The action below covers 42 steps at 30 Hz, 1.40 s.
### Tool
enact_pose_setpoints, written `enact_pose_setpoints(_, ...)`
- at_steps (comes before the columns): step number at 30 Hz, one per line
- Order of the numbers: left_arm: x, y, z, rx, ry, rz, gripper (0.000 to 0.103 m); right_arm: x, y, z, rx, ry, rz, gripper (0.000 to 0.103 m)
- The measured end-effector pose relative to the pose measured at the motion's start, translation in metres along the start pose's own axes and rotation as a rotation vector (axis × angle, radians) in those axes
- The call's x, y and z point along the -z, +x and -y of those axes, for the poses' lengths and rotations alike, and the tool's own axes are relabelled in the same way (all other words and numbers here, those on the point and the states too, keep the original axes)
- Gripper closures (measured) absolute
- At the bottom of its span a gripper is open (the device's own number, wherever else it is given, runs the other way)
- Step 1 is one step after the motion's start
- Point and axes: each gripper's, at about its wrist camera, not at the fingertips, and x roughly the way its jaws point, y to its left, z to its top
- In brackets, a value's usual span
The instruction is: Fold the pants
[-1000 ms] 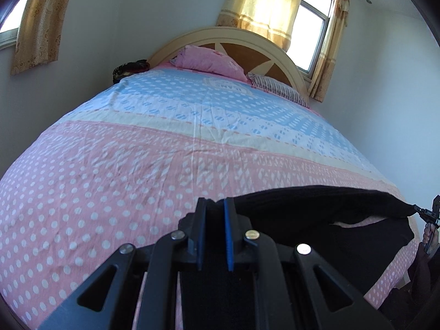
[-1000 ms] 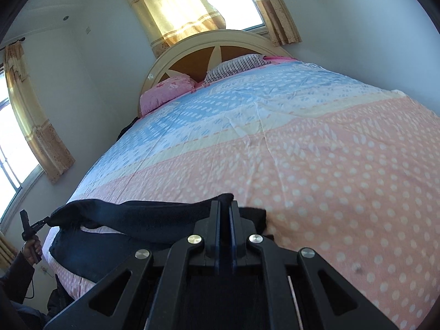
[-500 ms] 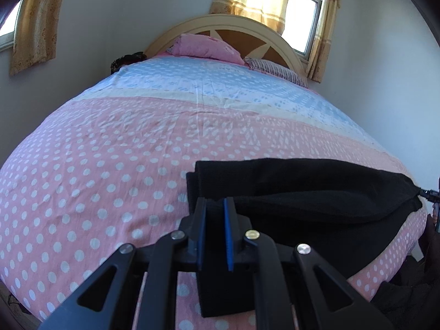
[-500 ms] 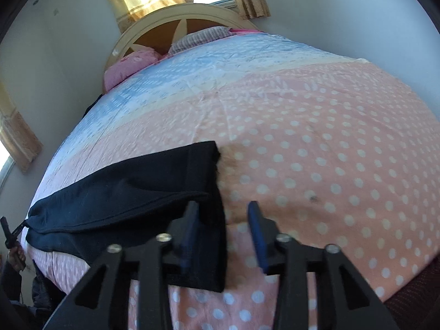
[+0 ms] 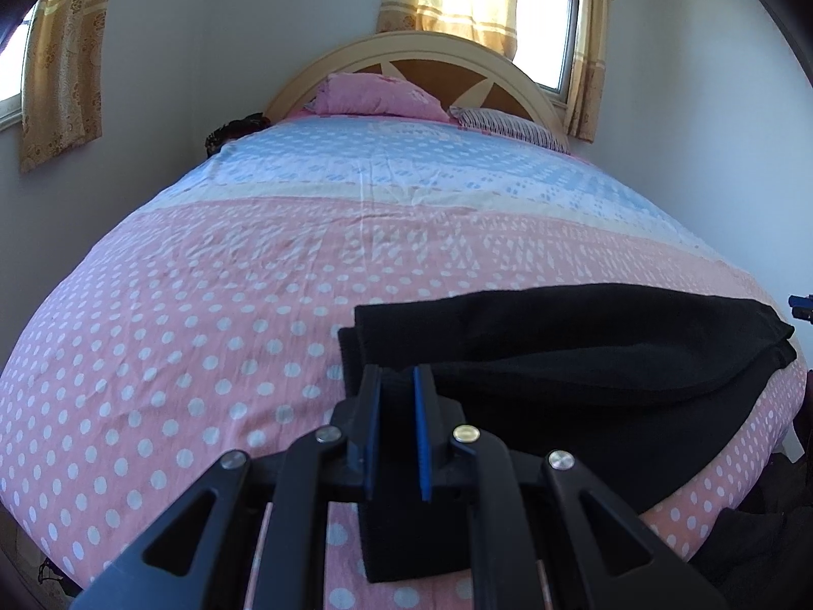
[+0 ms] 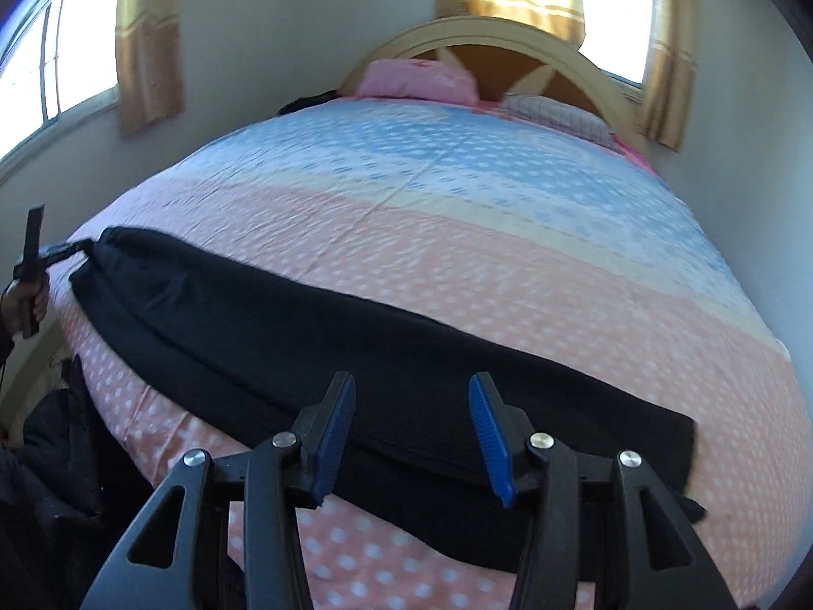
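Note:
Black pants lie folded lengthwise along the near edge of the bed. My left gripper is shut on the pants' left end, with fabric between its blue pads. In the right wrist view the pants stretch from far left to near right. My right gripper is open and empty, just above the near part of the pants. The left gripper shows there at the far left, pinching the pants' end.
The bed has a pink dotted and blue cover. A pink pillow and a striped pillow lie by the headboard. Dark clothes hang off the bed's near edge. Walls stand close on both sides.
My right gripper let go of the pants, opened wide and swung over their middle. The pants came down flat on the bed. My left gripper stays shut on its end.

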Motion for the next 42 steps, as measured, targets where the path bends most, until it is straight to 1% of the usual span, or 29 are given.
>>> enact_pose_setpoints(3, 0.001, -0.001, 0.002, -0.01, 0.003, -0.003, 0.09, -0.008, 0.032, -0.053, -0.062, -0.129, -0.041, 0.054)
enact_pose_setpoints(5, 0.002, 0.0, 0.003, -0.016, 0.003, -0.005, 0.09, -0.01, 0.047, -0.078, -0.113, -0.17, -0.058, 0.054)
enact_pose_setpoints(8, 0.002, 0.0, 0.004, -0.011, -0.004, 0.0, 0.09, -0.012, 0.068, -0.104, -0.166, -0.218, -0.093, 0.054)
enact_pose_setpoints(10, 0.001, 0.001, 0.005, -0.014, -0.002, -0.007, 0.09, -0.013, 0.082, -0.114, -0.177, -0.241, -0.115, 0.054)
enact_pose_setpoints(12, -0.001, 0.001, 0.006, -0.014, 0.001, -0.008, 0.09, -0.015, 0.091, -0.12, -0.166, -0.25, -0.126, 0.054)
enact_pose_setpoints(13, -0.002, 0.0, 0.006, -0.014, 0.004, -0.007, 0.09, -0.016, 0.095, -0.121, -0.166, -0.245, -0.127, 0.059)
enact_pose_setpoints(14, -0.004, -0.001, 0.006, -0.014, 0.004, -0.005, 0.09, -0.017, 0.096, -0.121, -0.174, -0.235, -0.127, 0.074)
enact_pose_setpoints(15, -0.006, -0.001, 0.005, -0.012, 0.003, -0.003, 0.09, -0.019, 0.097, -0.121, -0.181, -0.227, -0.124, 0.081)
enact_pose_setpoints(16, -0.007, -0.002, 0.005, -0.009, 0.002, 0.0, 0.09, -0.021, 0.096, -0.121, -0.186, -0.225, -0.121, 0.095)
enact_pose_setpoints(17, -0.009, -0.004, 0.004, -0.007, 0.001, 0.004, 0.09, -0.022, 0.092, -0.122, -0.189, -0.227, -0.115, 0.099)
enact_pose_setpoints(22, -0.015, -0.024, 0.003, 0.036, 0.004, 0.049, 0.09, -0.027, 0.054, -0.122, -0.227, -0.243, -0.052, 0.1)
enact_pose_setpoints(25, -0.007, -0.034, -0.002, 0.071, -0.017, 0.047, 0.09, -0.018, 0.041, -0.124, -0.252, -0.258, -0.065, 0.1)
enact_pose_setpoints(27, 0.005, -0.034, -0.003, 0.078, -0.017, 0.021, 0.09, -0.009, 0.049, -0.128, -0.25, -0.279, -0.096, 0.1)
enact_pose_setpoints(30, 0.021, -0.029, -0.006, 0.08, -0.041, -0.011, 0.09, 0.004, 0.065, -0.129, -0.243, -0.283, -0.141, 0.1)
enact_pose_setpoints(33, 0.028, -0.027, -0.005, 0.086, -0.055, -0.009, 0.09, 0.006, 0.072, -0.126, -0.25, -0.26, -0.153, 0.1)
enact_pose_setpoints(36, 0.03, -0.028, -0.004, 0.099, -0.047, -0.006, 0.09, 0.006, 0.074, -0.125, -0.252, -0.258, -0.16, 0.099)
enact_pose_setpoints(37, 0.03, -0.027, -0.005, 0.095, -0.038, -0.01, 0.088, 0.009, 0.074, -0.125, -0.25, -0.262, -0.163, 0.099)
enact_pose_setpoints(39, 0.033, -0.026, -0.009, 0.087, -0.045, -0.023, 0.08, 0.01, 0.076, -0.125, -0.249, -0.272, -0.169, 0.099)
enact_pose_setpoints(40, 0.035, -0.028, -0.012, 0.085, -0.054, -0.026, 0.078, 0.009, 0.076, -0.126, -0.243, -0.281, -0.168, 0.099)
enact_pose_setpoints(41, 0.036, -0.031, -0.015, 0.08, -0.058, -0.024, 0.074, 0.012, 0.075, -0.127, -0.238, -0.284, -0.168, 0.099)
enact_pose_setpoints(42, 0.037, -0.034, -0.018, 0.068, -0.058, -0.023, 0.067, 0.011, 0.075, -0.126, -0.236, -0.283, -0.17, 0.099)
